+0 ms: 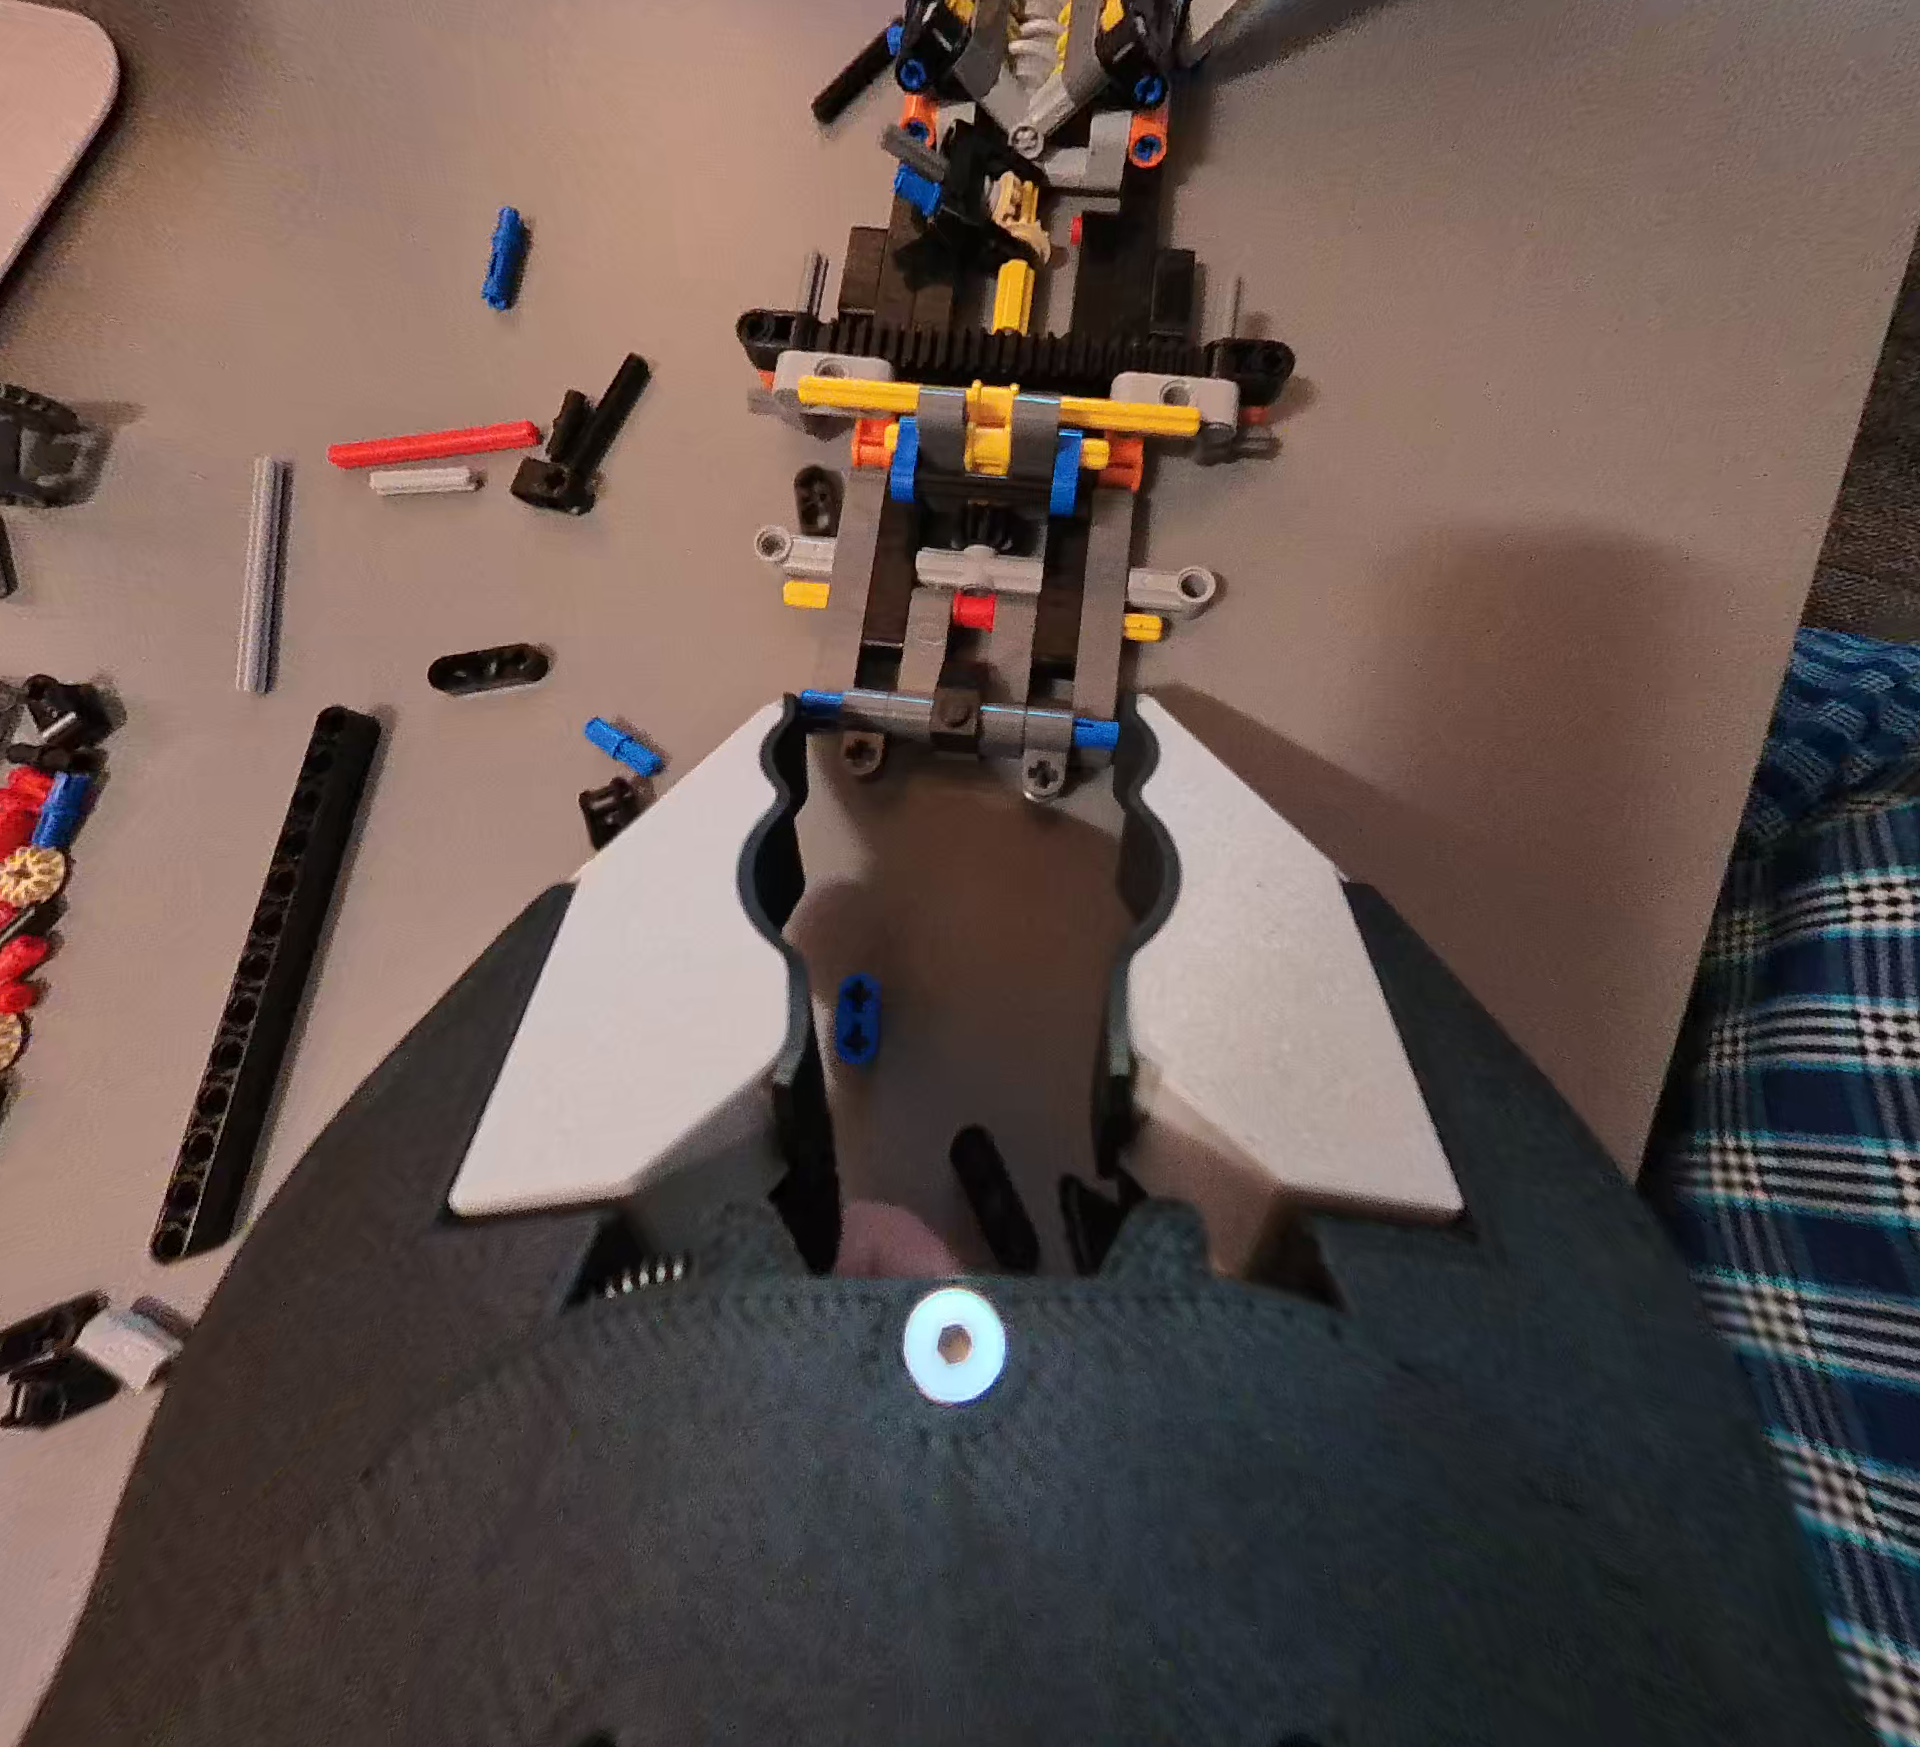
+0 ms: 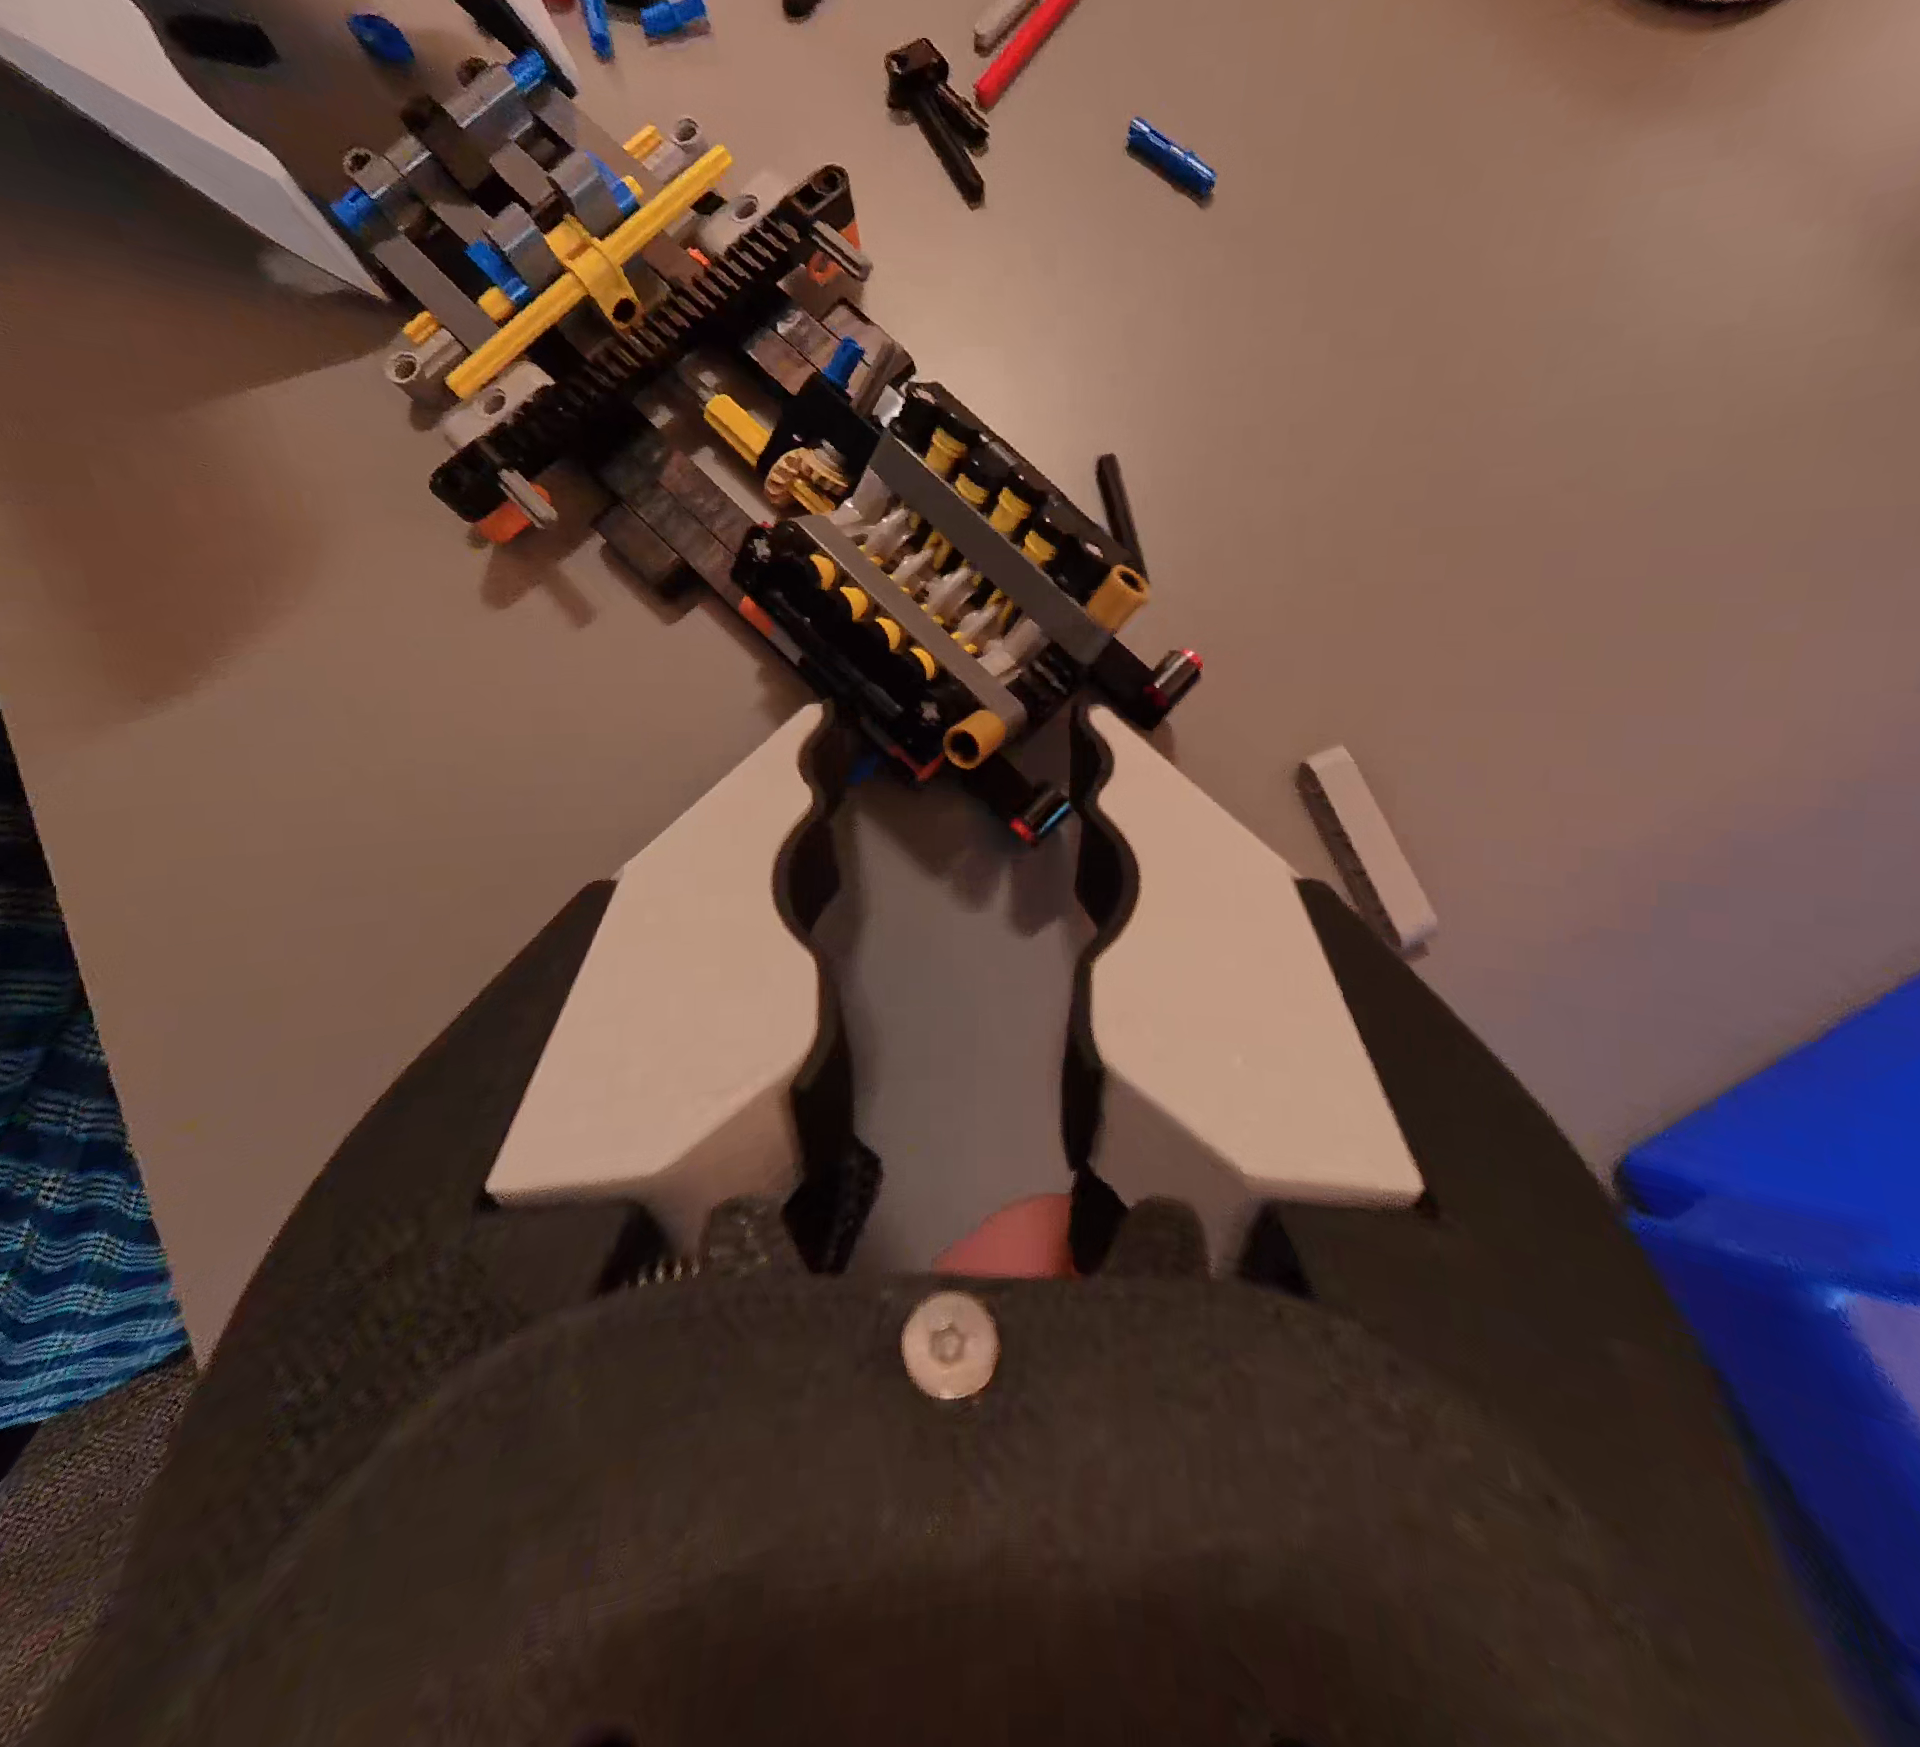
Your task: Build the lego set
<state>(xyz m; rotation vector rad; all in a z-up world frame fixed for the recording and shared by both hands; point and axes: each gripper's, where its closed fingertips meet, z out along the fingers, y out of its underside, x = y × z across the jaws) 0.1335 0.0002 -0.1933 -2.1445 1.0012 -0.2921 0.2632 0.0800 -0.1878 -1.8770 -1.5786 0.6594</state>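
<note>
Bracing the Technic chassis (image 1: 987, 492) endwise: left gripper (image 1: 961, 741) clasping its blue-pinned crossbar, right gripper (image 2: 951, 752) seemingly nipping the engine end; squeezing evenly, keeping it flat on the table (image 1: 1455, 347).

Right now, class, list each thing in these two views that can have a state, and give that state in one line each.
Lego model: partly built, lying flat on the table, gripped at both ends.
Left gripper: fingertips closed on the model's grey and blue end.
Right gripper: fingertips closed on the model's engine end.
Red axle: loose, lying flat.
Long black beam: loose, lying flat.
Grey beam: loose, beside the right gripper.
</note>
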